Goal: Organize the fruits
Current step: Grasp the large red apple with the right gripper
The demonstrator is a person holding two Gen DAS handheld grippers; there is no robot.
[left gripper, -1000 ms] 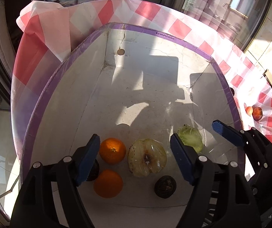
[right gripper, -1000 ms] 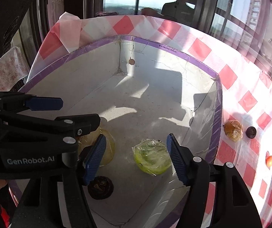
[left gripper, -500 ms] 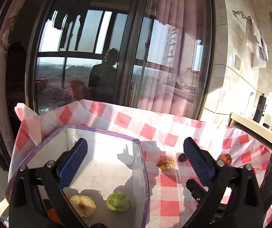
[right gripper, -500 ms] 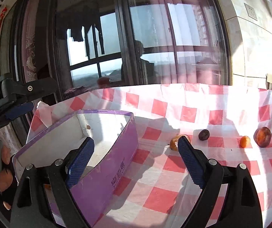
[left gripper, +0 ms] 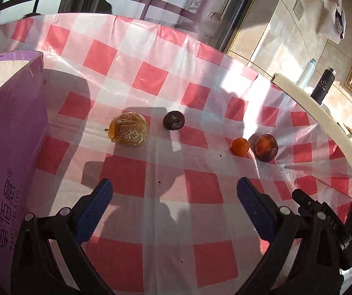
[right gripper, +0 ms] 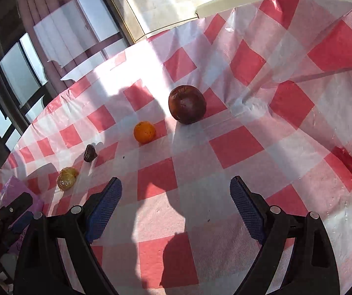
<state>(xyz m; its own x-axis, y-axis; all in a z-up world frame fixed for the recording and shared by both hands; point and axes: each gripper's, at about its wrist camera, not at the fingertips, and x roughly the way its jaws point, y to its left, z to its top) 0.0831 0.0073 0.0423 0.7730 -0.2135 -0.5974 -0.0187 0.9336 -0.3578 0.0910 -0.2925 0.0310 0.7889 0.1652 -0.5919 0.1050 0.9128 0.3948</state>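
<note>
Reading the left wrist view from its left edge: the purple box [left gripper: 8, 147] fills that side, and the four loose fruits lie in a row across the middle of the frame on the checked cloth [left gripper: 151, 78]. First comes the wrapped fruit [left gripper: 129, 132], just beside it the small dark fruit [left gripper: 174, 121], then, well apart to the right, the orange [left gripper: 240, 146] with the dark red fruit [left gripper: 266, 147] almost touching it. The left gripper [left gripper: 174, 194] hangs low in the frame, jaws wide apart and empty, tilted down at the cloth; the wrapped fruit sits up and left of its centre line.

In the right wrist view the same row runs from lower left to upper centre. The right gripper [right gripper: 176, 191], also spread and empty, points nearly straight at the orange [right gripper: 144, 132] and dark red fruit [right gripper: 187, 108]. I judge each hand is nearer its own pair. All four fruits look roundish, so approach angle matters little.
</note>
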